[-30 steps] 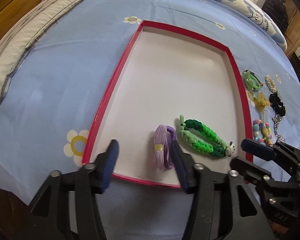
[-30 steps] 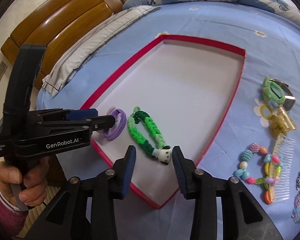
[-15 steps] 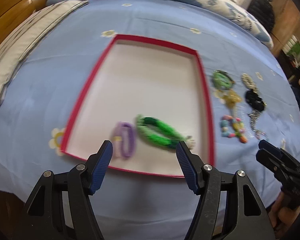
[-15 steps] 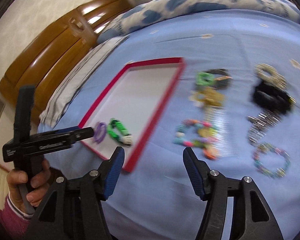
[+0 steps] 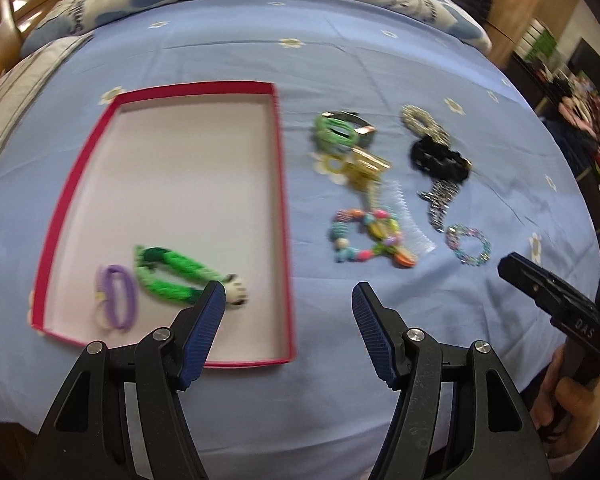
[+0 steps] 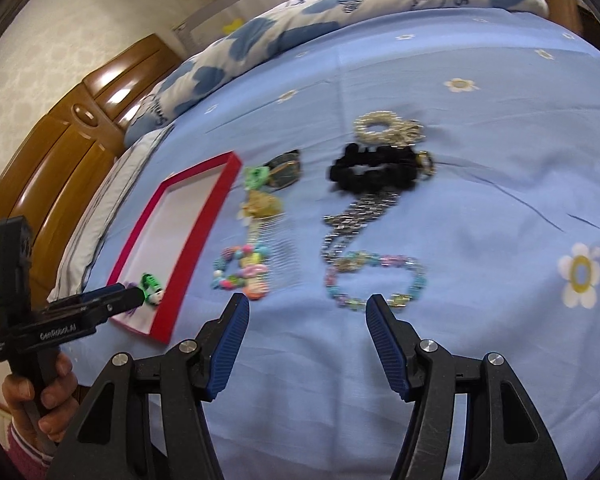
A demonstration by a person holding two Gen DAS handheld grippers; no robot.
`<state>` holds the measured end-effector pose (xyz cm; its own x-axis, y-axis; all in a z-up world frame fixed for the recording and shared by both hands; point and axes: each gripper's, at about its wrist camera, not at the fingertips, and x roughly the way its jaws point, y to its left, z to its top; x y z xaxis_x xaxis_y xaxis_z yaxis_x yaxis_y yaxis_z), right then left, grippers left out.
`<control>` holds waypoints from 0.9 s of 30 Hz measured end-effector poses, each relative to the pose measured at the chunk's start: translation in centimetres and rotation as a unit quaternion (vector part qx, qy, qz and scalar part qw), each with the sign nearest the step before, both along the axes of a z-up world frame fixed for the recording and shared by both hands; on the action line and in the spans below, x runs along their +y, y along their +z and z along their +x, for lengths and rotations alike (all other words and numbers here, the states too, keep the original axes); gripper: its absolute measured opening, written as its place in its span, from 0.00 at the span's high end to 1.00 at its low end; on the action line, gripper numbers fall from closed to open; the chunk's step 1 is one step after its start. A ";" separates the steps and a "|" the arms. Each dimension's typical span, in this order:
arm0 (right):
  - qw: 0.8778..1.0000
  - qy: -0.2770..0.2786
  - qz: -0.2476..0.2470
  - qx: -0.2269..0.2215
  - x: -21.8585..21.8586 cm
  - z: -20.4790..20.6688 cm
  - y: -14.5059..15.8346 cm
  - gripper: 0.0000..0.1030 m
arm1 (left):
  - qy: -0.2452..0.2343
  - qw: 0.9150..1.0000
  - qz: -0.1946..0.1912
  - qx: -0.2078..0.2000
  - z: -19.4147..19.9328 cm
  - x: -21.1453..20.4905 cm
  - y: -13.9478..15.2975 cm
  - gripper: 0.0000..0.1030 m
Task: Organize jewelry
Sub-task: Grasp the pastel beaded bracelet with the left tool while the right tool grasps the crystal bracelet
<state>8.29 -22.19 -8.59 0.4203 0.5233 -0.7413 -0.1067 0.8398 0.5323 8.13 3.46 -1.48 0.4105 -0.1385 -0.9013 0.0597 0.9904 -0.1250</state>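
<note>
Two bands (image 5: 168, 280) are lying inside the tray (image 5: 285, 216); remaining jewelry (image 6: 374, 276) is waiting beside it on the bedsheet (image 6: 500, 184). Right gripper (image 6: 308, 340) and left gripper (image 5: 286, 326) are both hanging apart, empty, probably lining up for a next pick.

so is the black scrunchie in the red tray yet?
No, the black scrunchie lies on the blue sheet, outside the red tray.

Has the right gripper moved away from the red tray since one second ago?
Yes. The right gripper was over the red tray at the green braided bracelet; now it hangs right of it, open, near the small beaded bracelet.
</note>
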 end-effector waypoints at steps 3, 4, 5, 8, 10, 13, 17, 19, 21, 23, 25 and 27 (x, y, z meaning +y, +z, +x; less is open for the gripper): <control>1.000 -0.009 -0.009 0.000 -0.8 0.1 -0.3 0.39 | -0.019 1.000 0.002 0.002 0.1 -1.3 -0.4 0.36; 1.000 -0.011 -0.014 0.001 -1.1 0.1 -0.5 0.39 | -0.025 1.000 0.004 0.003 0.3 -1.8 -0.6 0.36; 1.000 -0.012 -0.018 0.001 -1.1 0.1 -0.6 0.39 | -0.029 1.000 0.005 0.004 0.4 -2.2 -0.8 0.36; 0.999 -0.011 -0.033 0.003 -1.2 0.4 -1.1 0.39 | -0.040 0.999 0.003 0.009 0.9 -3.1 -1.4 0.37; 0.999 -0.007 -0.046 0.005 -1.2 0.6 -1.6 0.39 | -0.047 0.999 0.002 0.010 1.4 -3.7 -1.8 0.37; 0.998 -0.004 -0.054 0.010 -1.2 1.0 -2.4 0.39 | -0.058 0.998 0.007 0.006 2.1 -4.6 -2.2 0.37; 0.998 0.000 -0.066 0.012 -1.0 1.7 -3.1 0.39 | -0.080 0.997 0.023 0.000 3.2 -5.8 -2.9 0.37; 0.997 0.005 -0.071 0.012 -0.8 2.1 -3.4 0.39 | -0.094 0.995 0.030 0.003 3.8 -6.5 -3.4 0.37; 0.997 0.009 -0.077 0.011 -0.6 2.3 -3.6 0.39 | -0.105 0.994 0.037 0.010 4.2 -7.0 -4.1 0.37; 0.997 0.013 -0.081 0.010 -0.4 2.5 -3.9 0.39 | -0.113 0.993 0.035 0.018 4.4 -7.3 -4.8 0.38; 0.996 0.016 -0.090 0.009 -0.2 2.6 -4.3 0.40 | -0.117 0.993 0.024 0.021 4.5 -7.3 -5.2 0.45; 0.995 0.017 -0.101 0.001 0.0 2.5 -4.4 0.44 | -0.126 0.992 0.014 0.017 4.2 -7.3 -5.2 0.63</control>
<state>10.77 -22.16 -13.02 0.4037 0.3780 -0.8331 -0.1359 0.9253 0.3540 12.32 -3.87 -6.65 0.3353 -0.2076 -0.9190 0.3016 0.9477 -0.1041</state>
